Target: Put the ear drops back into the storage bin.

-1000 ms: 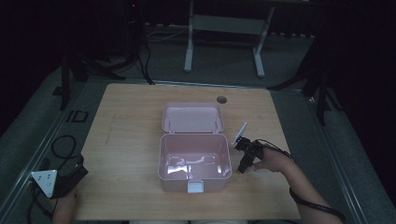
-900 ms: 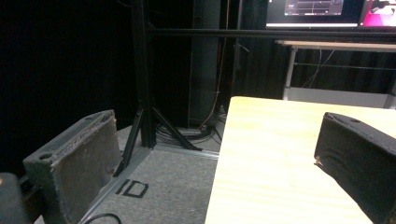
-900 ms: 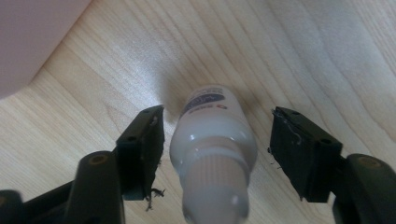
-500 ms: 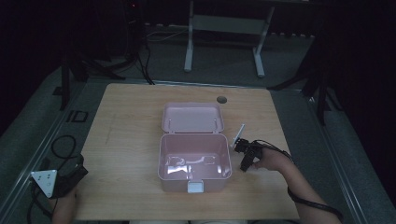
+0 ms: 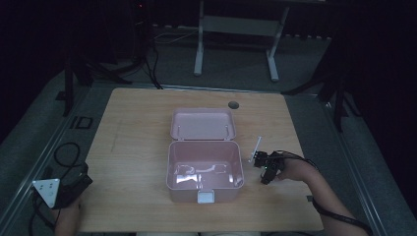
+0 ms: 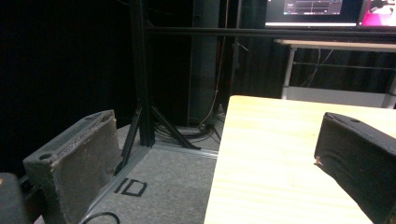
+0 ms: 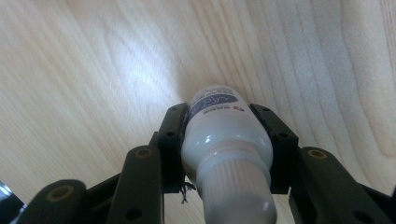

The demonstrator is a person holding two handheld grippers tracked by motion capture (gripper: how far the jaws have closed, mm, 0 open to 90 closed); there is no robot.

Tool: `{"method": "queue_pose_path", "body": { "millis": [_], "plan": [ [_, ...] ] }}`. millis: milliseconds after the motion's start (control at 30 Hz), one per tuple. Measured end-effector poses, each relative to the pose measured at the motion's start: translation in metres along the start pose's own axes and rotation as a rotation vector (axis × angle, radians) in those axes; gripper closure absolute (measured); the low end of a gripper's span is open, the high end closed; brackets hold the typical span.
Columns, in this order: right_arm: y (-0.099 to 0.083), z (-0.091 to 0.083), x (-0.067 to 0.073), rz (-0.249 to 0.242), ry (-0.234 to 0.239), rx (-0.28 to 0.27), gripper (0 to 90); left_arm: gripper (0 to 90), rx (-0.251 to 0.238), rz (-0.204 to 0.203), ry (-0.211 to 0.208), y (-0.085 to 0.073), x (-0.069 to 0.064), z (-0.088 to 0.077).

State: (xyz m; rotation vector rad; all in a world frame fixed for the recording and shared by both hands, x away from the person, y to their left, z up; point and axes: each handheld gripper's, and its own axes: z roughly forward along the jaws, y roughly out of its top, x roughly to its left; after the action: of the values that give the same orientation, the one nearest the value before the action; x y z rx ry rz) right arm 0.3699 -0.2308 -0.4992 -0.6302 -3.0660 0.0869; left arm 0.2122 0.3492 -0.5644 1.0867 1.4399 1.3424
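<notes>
The right gripper (image 7: 227, 154) has just closed its jaws on a small white bottle (image 7: 224, 135) (cap toward the camera), pinching it on both sides just above the wooden table (image 5: 137, 142), right of the open pink box (image 5: 204, 167); a second ago they stood wider. The left gripper (image 5: 61, 189), jaws spread, hangs unmoved at the table's near-left corner.

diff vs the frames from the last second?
The right gripper has just closed its jaws on the small white bottle lying on the table to the right of the pink box; the hand barely shifted. Unchanged: the box sits open with its lid laid back, and the left gripper rests at the table's near left corner, jaws open and empty.
</notes>
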Motion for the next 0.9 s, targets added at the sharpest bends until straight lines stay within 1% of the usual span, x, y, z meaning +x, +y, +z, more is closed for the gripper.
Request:
{"method": "queue_pose_path", "body": {
  "millis": [33,133,200,233,267,300,367,400,467,500,533,567,600,700,800,867,900],
  "plan": [
    [-0.001,-0.001,0.001,-0.020,0.003,-0.002,59.4,0.4,0.000,0.001,0.000,0.000,0.000,0.000],
    [-0.006,-0.004,0.006,-0.111,-0.004,-0.005,59.4,0.4,0.002,0.003,0.000,0.000,0.000,0.000],
    [-0.009,-0.004,0.008,-0.152,-0.008,0.006,59.4,0.4,0.003,0.003,0.000,0.000,0.000,0.000],
    [-0.010,-0.004,0.009,-0.161,-0.004,0.011,59.4,0.5,0.003,0.004,0.000,0.000,0.000,0.000],
    [-0.011,-0.004,0.010,-0.182,0.001,0.017,59.4,0.4,0.002,0.004,0.000,0.000,0.000,0.000],
    [-0.012,-0.004,0.012,-0.204,-0.005,0.023,59.4,0.5,0.002,0.004,-0.001,0.000,0.000,0.000],
    [-0.013,-0.005,0.013,-0.230,-0.010,0.029,59.4,0.4,0.002,0.004,0.000,0.000,0.000,0.000],
    [-0.014,-0.005,0.015,-0.260,-0.023,0.034,59.4,0.4,0.002,0.004,0.000,0.000,0.000,0.000],
    [-0.015,-0.005,0.017,-0.291,-0.031,0.039,59.4,0.5,0.002,0.004,0.000,0.000,0.000,0.000],
    [-0.016,-0.005,0.018,-0.324,-0.044,0.036,59.4,0.4,0.002,0.004,0.000,0.000,0.000,0.000],
    [-0.017,-0.006,0.019,-0.338,-0.049,0.030,59.4,0.5,0.003,0.004,0.000,0.000,0.000,0.000],
    [-0.017,-0.006,0.020,-0.342,-0.043,0.031,59.4,0.5,0.002,0.005,0.000,0.000,0.000,0.000],
    [-0.017,-0.007,0.021,-0.368,-0.053,0.030,59.4,0.4,0.002,0.005,0.000,0.000,0.000,0.000],
    [-0.018,-0.009,0.024,-0.378,-0.047,0.031,59.4,0.4,0.001,0.006,0.001,0.000,0.000,0.000],
    [-0.018,-0.012,0.026,-0.401,-0.065,0.043,59.4,0.4,0.001,0.005,0.001,0.000,0.000,0.000],
    [-0.020,-0.014,0.027,-0.425,-0.074,0.048,59.4,0.5,0.001,0.006,0.000,0.000,0.000,0.000],
    [-0.020,-0.015,0.028,-0.427,-0.083,0.049,59.5,0.4,0.002,0.006,0.000,0.000,0.000,0.000]
  ]
}}
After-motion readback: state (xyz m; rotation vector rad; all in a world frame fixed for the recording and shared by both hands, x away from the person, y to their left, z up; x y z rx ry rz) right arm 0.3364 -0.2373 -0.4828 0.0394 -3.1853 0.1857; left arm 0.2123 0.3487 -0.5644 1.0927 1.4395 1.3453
